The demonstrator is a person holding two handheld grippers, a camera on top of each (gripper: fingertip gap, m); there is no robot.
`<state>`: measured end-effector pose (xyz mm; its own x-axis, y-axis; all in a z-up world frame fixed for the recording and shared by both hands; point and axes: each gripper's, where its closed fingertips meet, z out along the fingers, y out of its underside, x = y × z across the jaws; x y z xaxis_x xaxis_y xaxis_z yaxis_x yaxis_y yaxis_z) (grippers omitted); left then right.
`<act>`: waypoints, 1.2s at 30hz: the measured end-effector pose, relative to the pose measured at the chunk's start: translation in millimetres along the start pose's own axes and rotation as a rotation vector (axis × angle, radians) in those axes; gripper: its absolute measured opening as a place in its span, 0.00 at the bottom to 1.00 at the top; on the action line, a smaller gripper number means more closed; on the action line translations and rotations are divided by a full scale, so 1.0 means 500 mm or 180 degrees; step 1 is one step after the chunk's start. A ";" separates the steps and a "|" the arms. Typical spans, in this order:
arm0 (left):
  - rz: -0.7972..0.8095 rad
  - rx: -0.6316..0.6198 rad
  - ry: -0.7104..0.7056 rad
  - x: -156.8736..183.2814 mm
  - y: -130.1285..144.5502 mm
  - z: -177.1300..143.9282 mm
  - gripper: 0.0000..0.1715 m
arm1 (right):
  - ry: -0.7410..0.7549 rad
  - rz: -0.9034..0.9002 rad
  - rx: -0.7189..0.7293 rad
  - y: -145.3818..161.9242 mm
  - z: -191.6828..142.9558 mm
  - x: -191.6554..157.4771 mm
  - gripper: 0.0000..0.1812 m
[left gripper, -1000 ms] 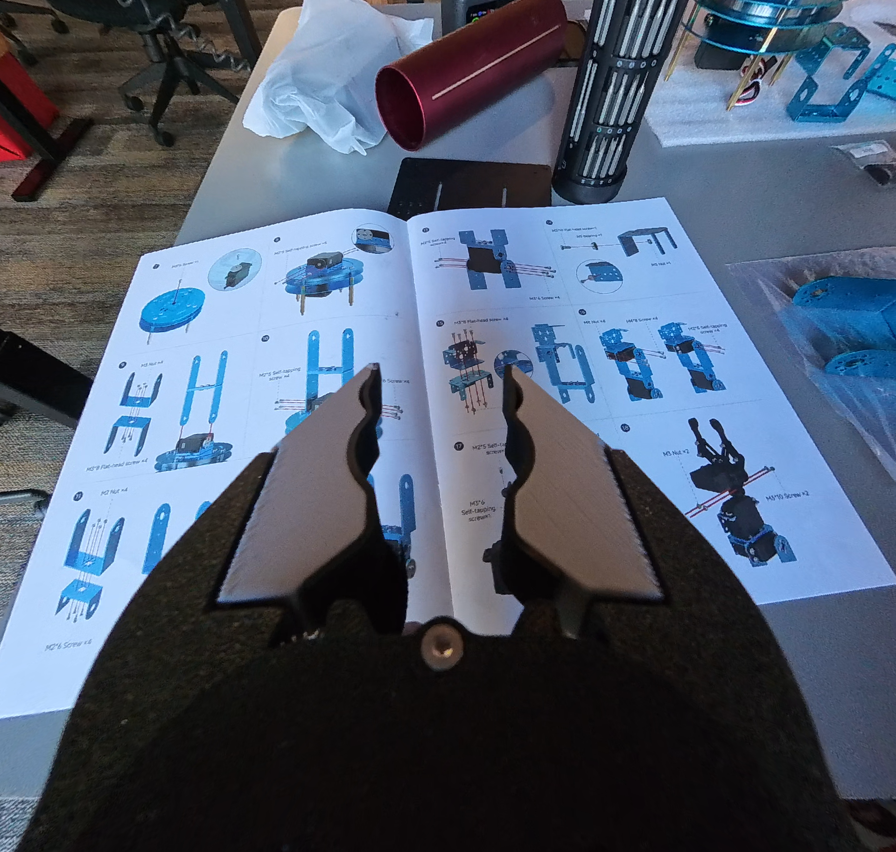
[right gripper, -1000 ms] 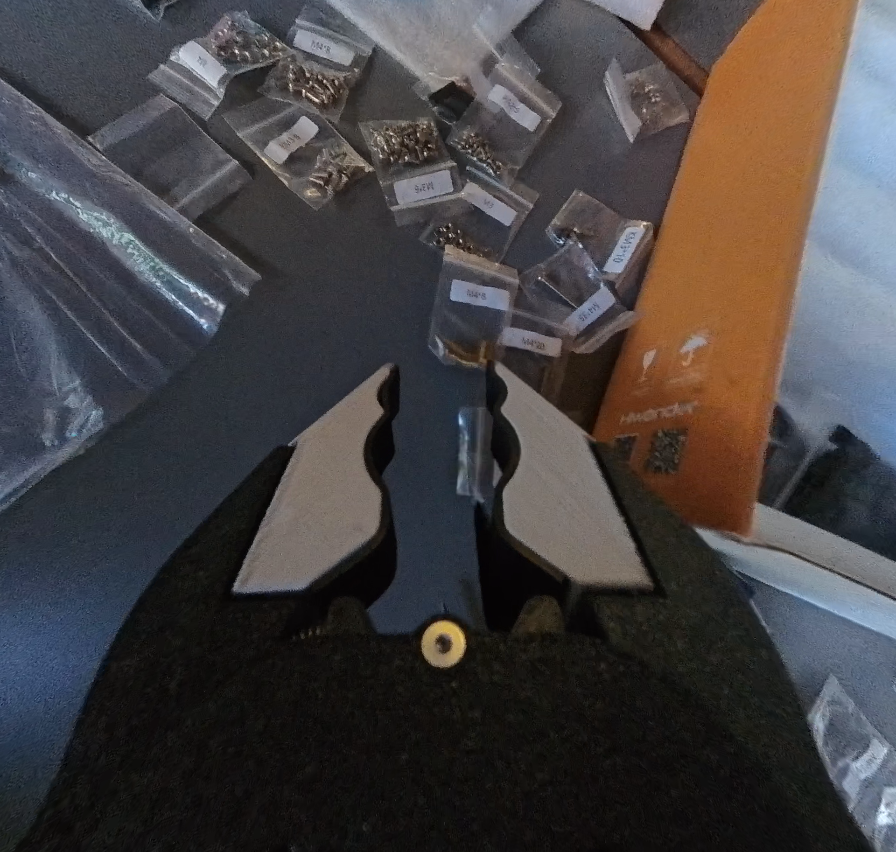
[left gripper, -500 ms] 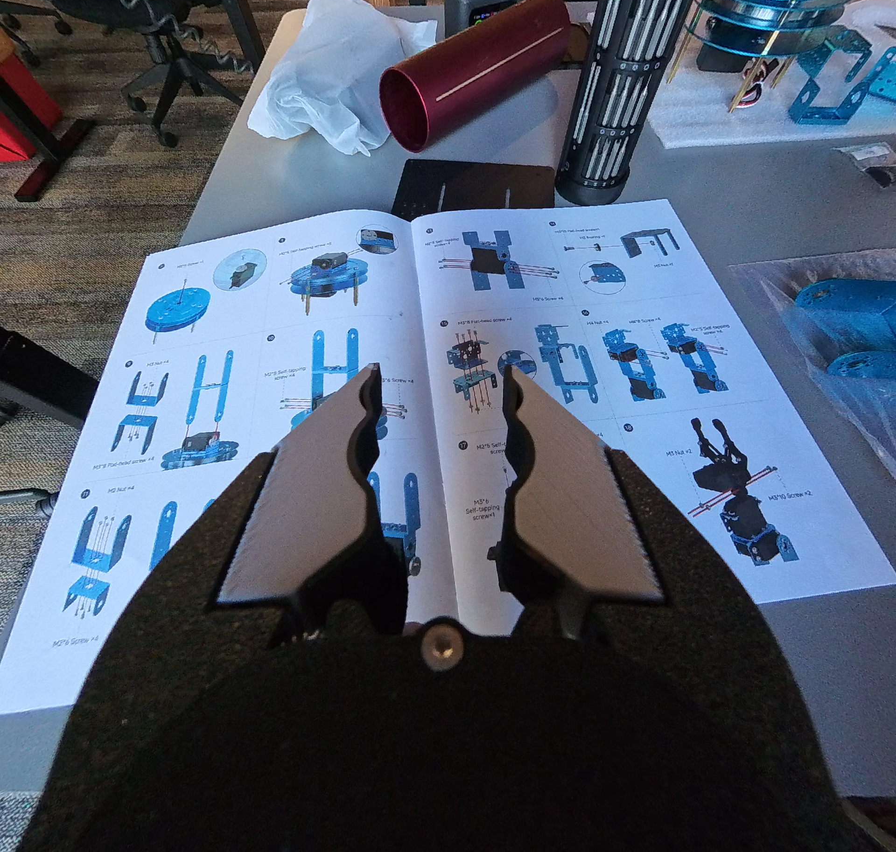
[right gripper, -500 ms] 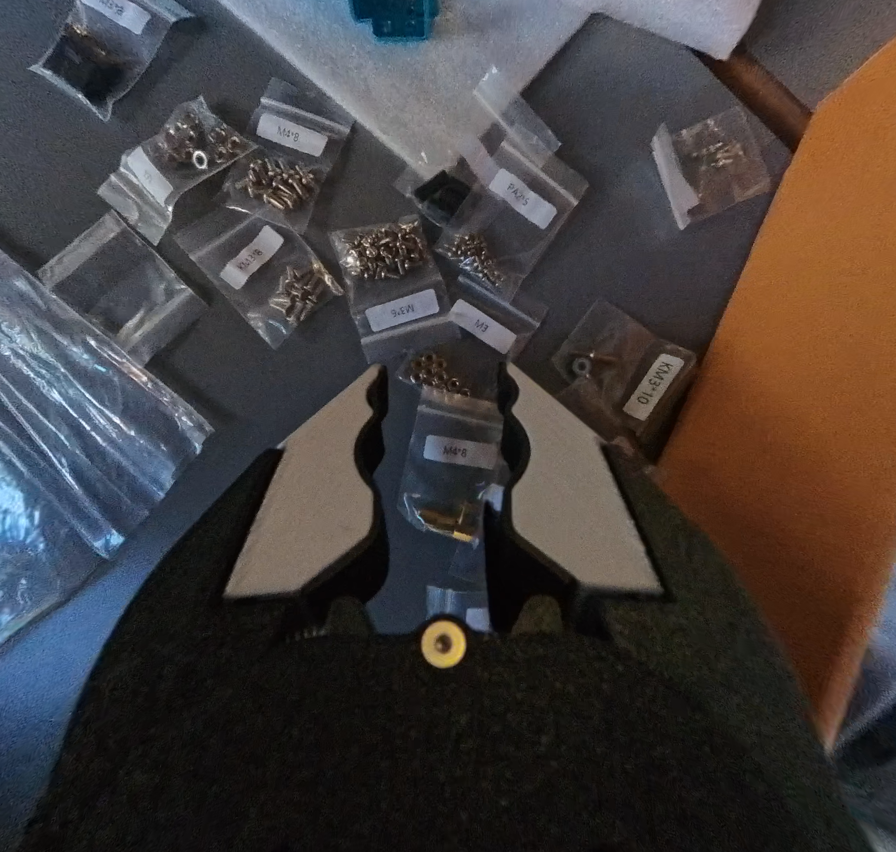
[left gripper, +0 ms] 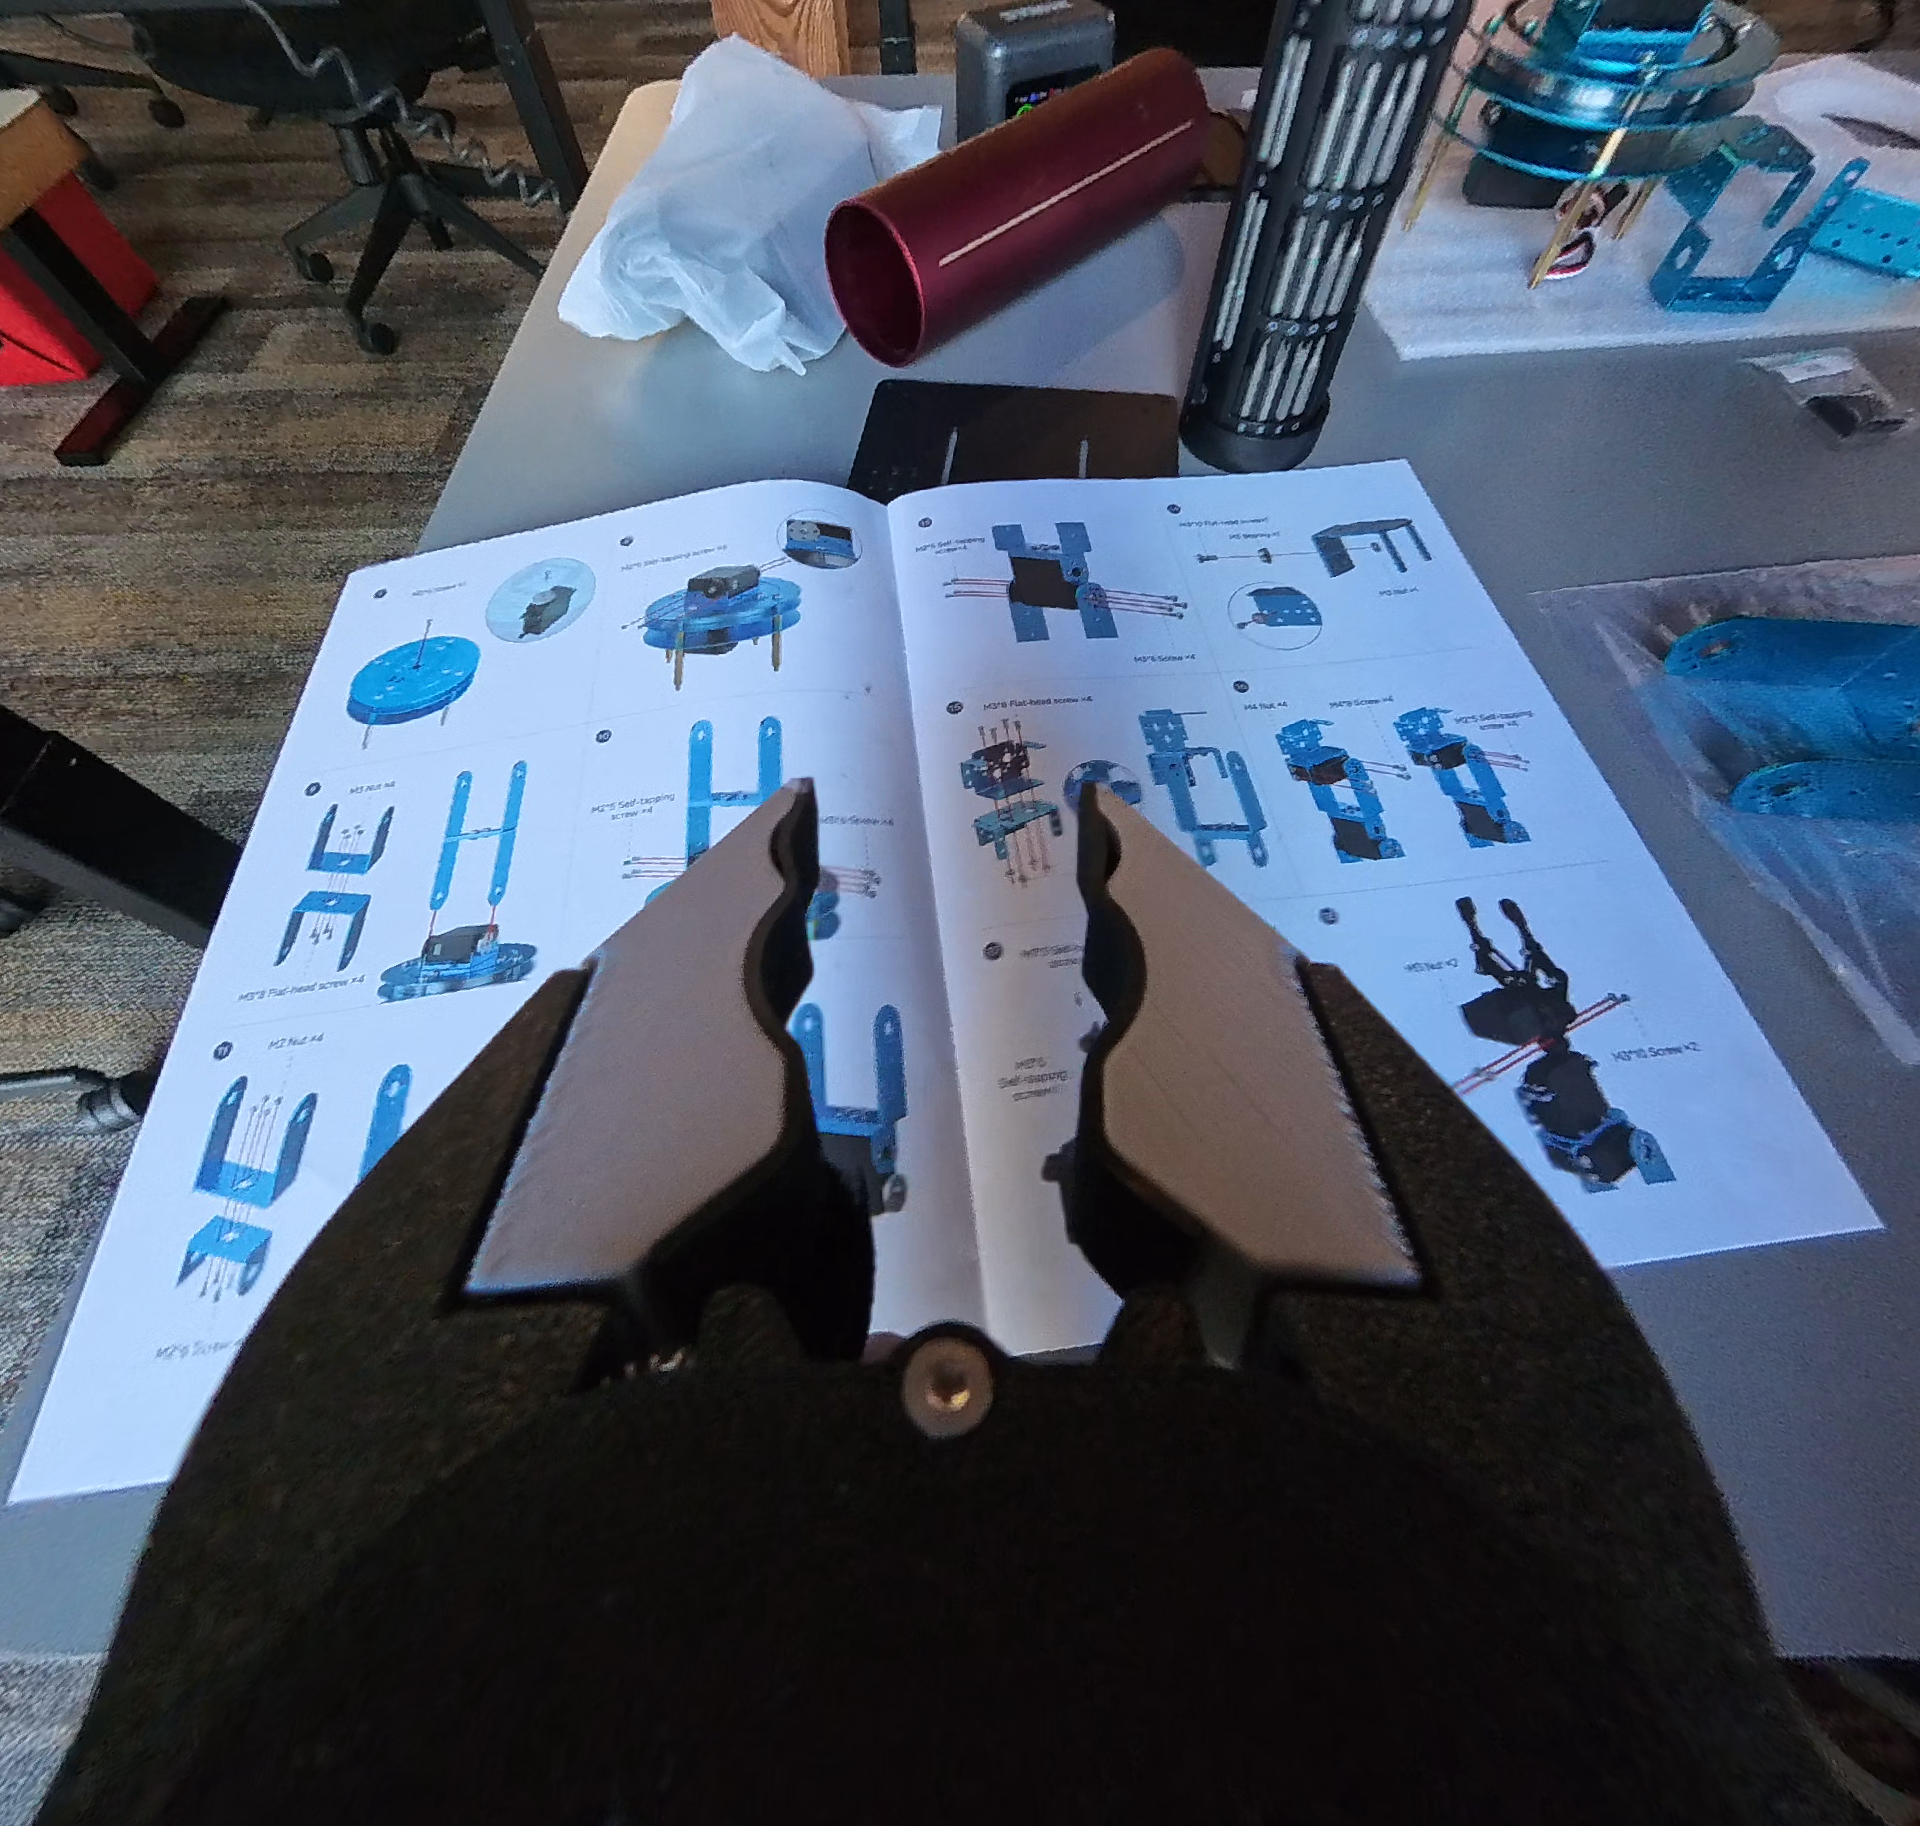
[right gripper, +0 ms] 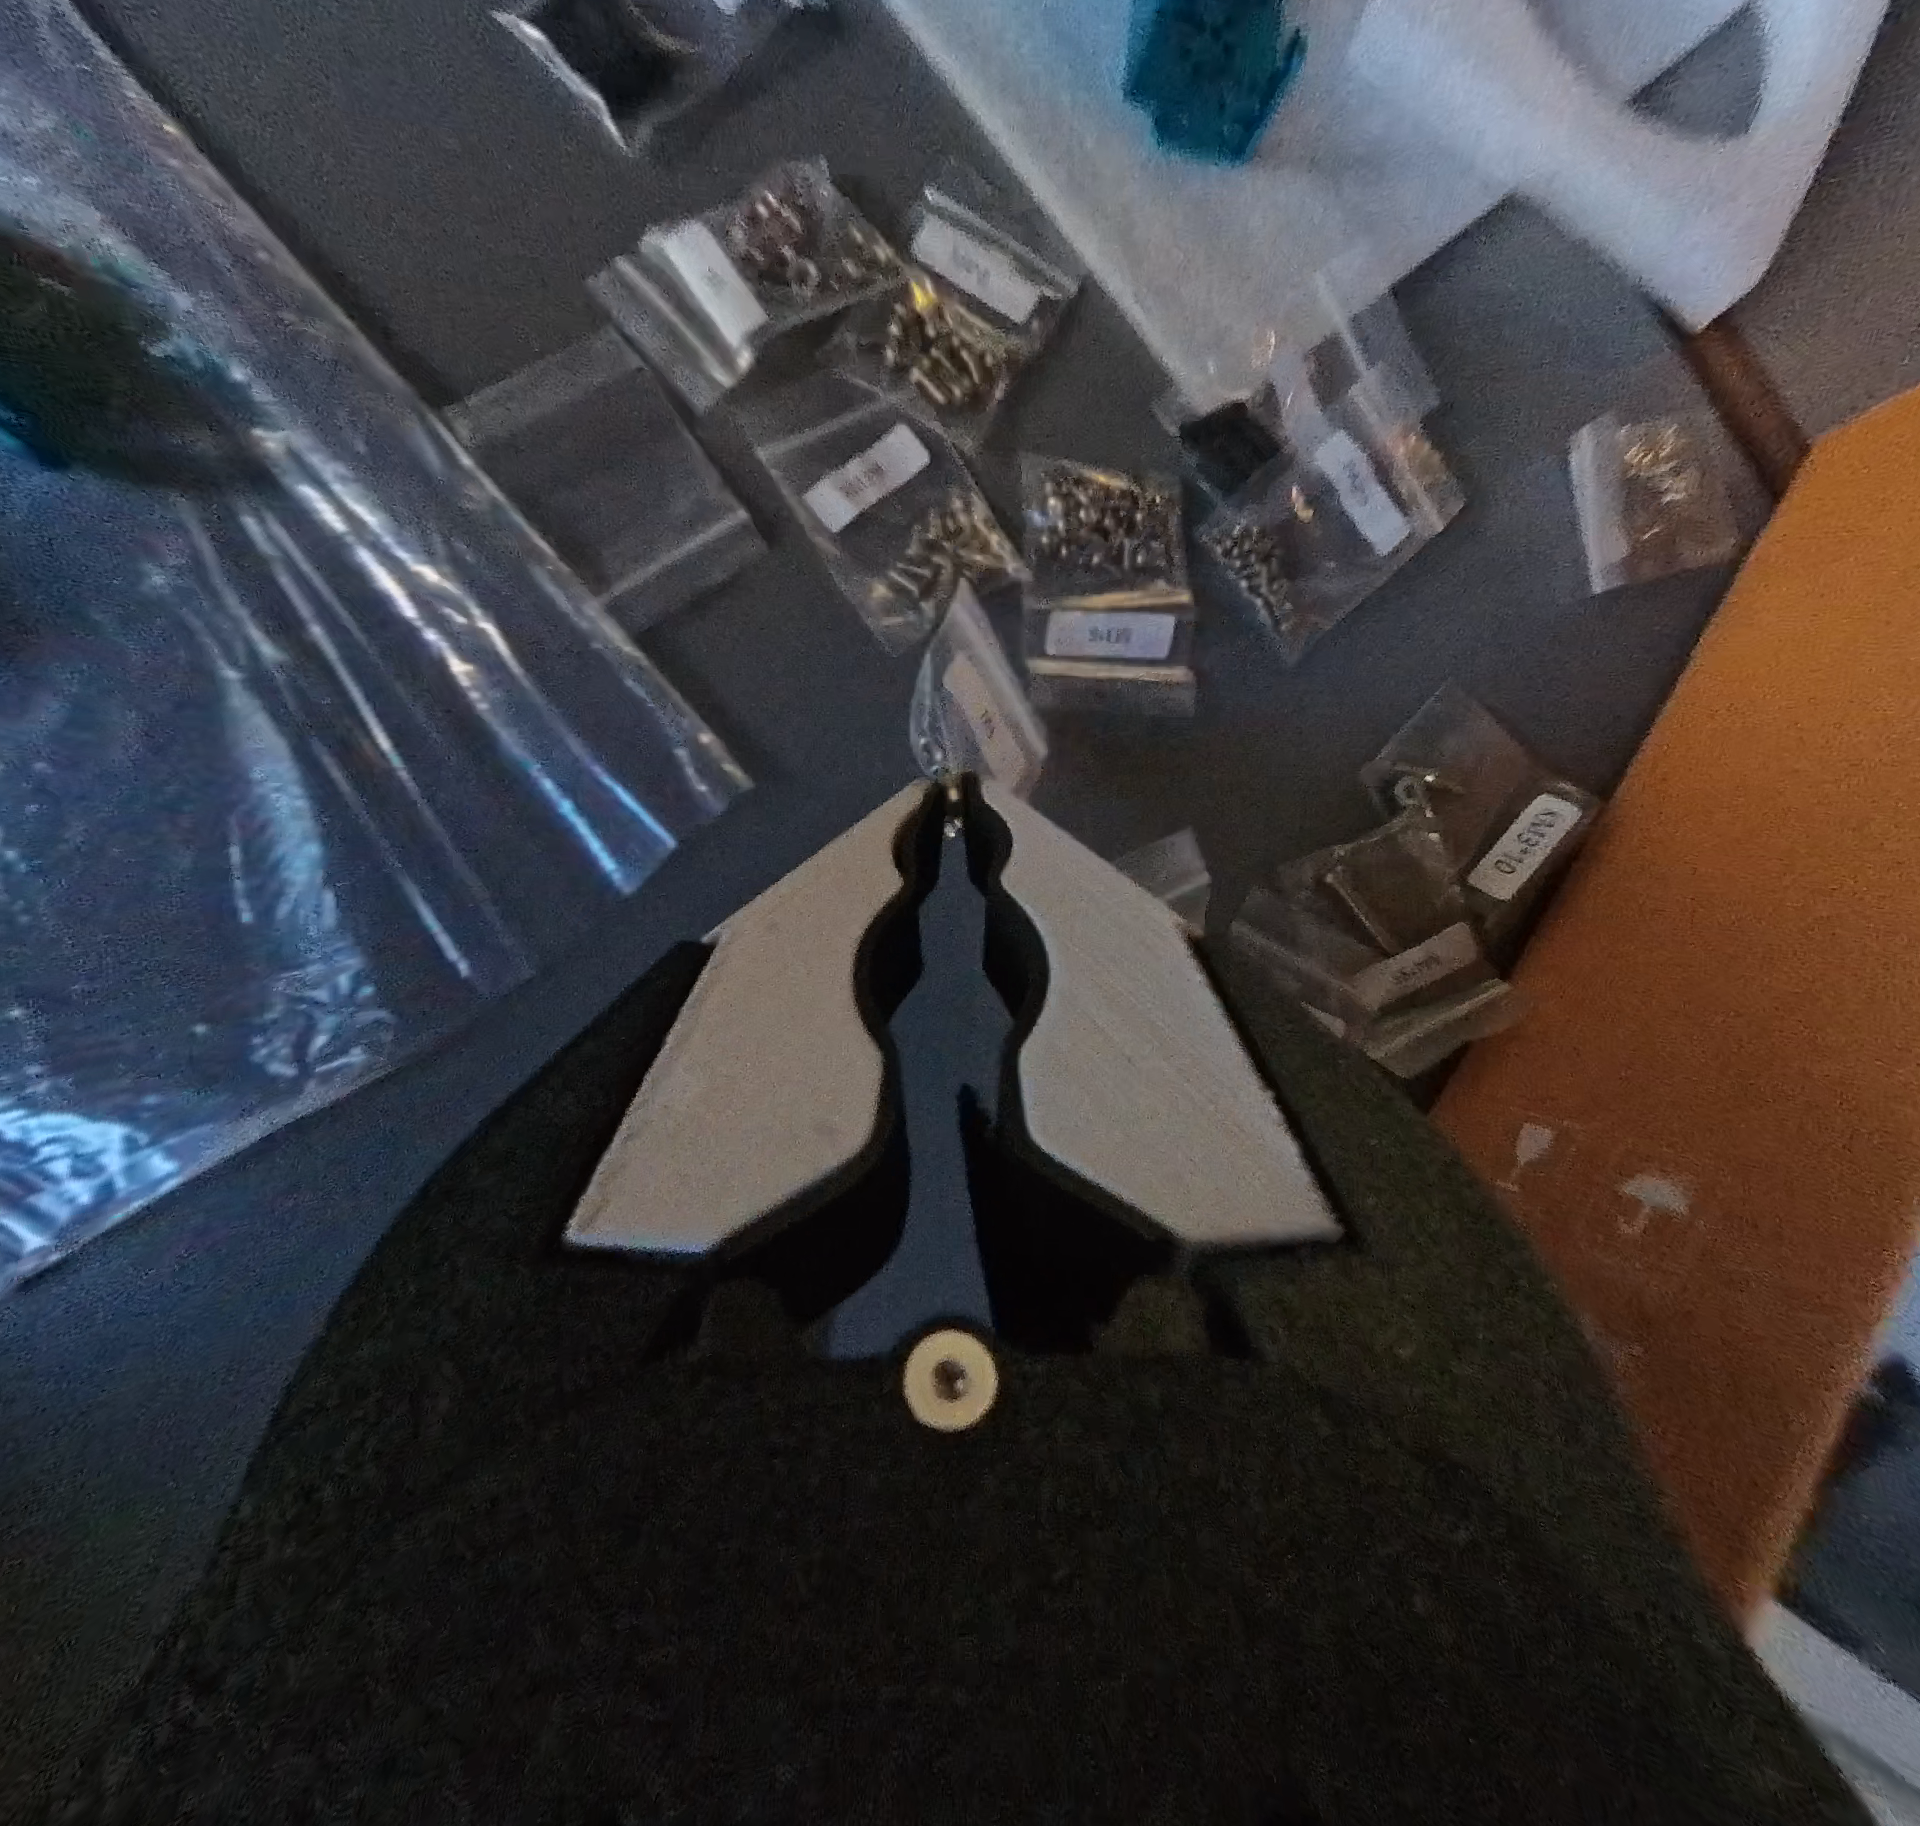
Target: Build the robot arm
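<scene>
My left gripper (left gripper: pixel 943 800) is open and empty, held above an open instruction booklet (left gripper: pixel 914 841) with blue part drawings that lies flat on the grey table (left gripper: pixel 1558 446). My right gripper (right gripper: pixel 951 789) is shut on a small clear zip bag (right gripper: pixel 971 706) with a white label, pinched at its lower edge between the fingertips and lifted off the table. Several more small bags of screws (right gripper: pixel 1107 550) lie scattered on the dark table beyond it. The view is blurred.
A red tube (left gripper: pixel 1018 202), a tall black slotted cylinder (left gripper: pixel 1309 176), a black plate (left gripper: pixel 1018 431), white crumpled plastic (left gripper: pixel 727 207) and blue metal parts (left gripper: pixel 1714 218) stand behind the booklet. An orange box (right gripper: pixel 1714 893) is to the right and a large clear bag (right gripper: pixel 260 685) to the left. The tips of one gripper are about 60 cm away from the tips of the other. Between my left fingertips and the tall black slotted cylinder (left gripper: pixel 1309 176) there is roughly 25 cm.
The right gripper closed on the small labelled bag that lay between its fingers and lifted it, shifting left. The left gripper stayed open and barely moved.
</scene>
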<state>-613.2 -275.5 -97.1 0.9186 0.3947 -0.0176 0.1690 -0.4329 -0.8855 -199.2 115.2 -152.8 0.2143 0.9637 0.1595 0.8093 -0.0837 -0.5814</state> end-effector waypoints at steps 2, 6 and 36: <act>-0.0038 0.0096 0.0200 0.030 -0.013 -0.004 0.29 | 0.0204 -0.0244 0.0266 -0.033 -0.048 -0.040 0.01; -0.0319 0.0212 0.1156 0.179 -0.039 0.000 0.29 | 0.0327 -0.0867 0.0823 -0.120 -0.106 -0.203 0.01; -0.1249 0.0460 0.2518 0.378 -0.068 -0.039 0.00 | 0.0945 -0.2581 0.2186 -0.378 -0.020 -0.659 0.01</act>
<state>-438.4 -202.2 -61.3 0.7908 -0.2046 0.5769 0.5253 -0.2568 -0.8112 -417.3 -188.9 -87.7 -0.0454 0.5620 0.8259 0.3126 0.7932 -0.5225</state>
